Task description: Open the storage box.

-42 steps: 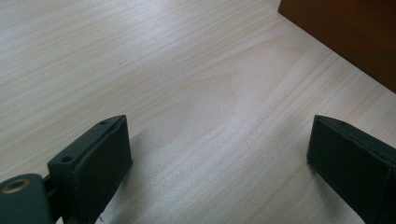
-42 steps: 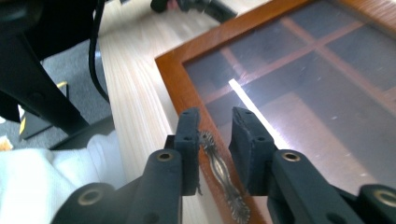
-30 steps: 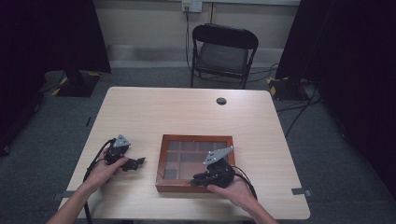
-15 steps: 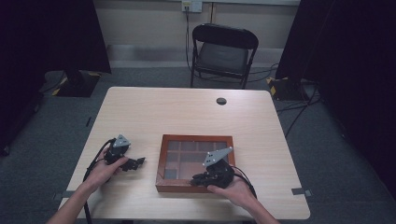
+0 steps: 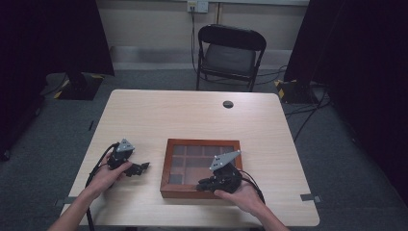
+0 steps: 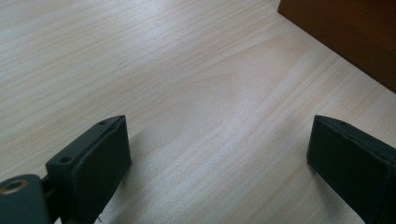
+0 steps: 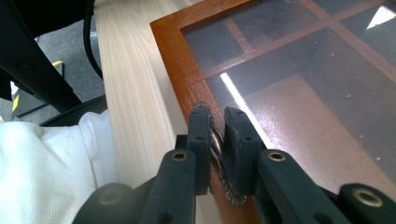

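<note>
A brown wooden box (image 5: 202,143) with a glass lid over several compartments lies on the front half of the table. My right gripper (image 5: 202,184) sits at the box's front edge. In the right gripper view it (image 7: 217,126) is shut on a small scalloped metal clasp (image 7: 215,140) on the wooden frame (image 7: 177,51). Left of the box, my left gripper (image 5: 143,167) rests low over the tabletop, pointing toward the box. In the left gripper view its jaws stand wide apart (image 6: 219,158) with bare wood between them, and a corner of the box (image 6: 345,32) lies ahead.
The light wooden table (image 5: 192,115) carries a small black round object (image 5: 228,104) near its far edge. A black folding chair (image 5: 230,53) stands behind the table. A white sleeve (image 7: 46,158) shows beside the table's near edge.
</note>
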Tool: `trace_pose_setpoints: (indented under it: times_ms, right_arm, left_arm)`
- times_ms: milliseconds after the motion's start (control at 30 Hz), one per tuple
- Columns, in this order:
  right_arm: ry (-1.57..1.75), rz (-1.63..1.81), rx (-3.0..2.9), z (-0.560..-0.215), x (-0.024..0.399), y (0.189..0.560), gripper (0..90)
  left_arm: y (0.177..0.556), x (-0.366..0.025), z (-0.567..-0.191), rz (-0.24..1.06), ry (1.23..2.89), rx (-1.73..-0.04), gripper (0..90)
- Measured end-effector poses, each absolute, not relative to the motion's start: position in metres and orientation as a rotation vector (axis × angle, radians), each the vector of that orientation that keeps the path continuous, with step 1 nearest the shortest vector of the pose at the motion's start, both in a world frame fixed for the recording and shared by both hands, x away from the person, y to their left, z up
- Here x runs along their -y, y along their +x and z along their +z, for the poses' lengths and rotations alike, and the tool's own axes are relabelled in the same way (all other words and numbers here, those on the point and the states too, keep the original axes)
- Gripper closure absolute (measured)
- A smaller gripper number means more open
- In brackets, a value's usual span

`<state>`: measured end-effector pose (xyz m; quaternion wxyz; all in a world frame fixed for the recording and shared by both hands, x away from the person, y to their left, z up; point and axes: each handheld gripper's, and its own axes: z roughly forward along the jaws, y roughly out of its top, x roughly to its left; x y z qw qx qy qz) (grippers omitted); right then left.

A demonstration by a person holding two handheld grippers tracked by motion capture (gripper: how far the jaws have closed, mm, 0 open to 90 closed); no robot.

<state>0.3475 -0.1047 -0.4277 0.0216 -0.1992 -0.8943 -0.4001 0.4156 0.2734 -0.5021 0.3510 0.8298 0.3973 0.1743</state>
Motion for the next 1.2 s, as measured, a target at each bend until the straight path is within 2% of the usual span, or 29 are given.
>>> trace_pose_setpoints:
  times_ms: [1200]
  right_arm:
    - [-0.658, -1.345, 2.711, -0.399, 0.111, 0.352, 81.4]
  left_arm:
    - [0.416, -0.274, -0.502, 0.45, 2.151, -1.027, 4.9]
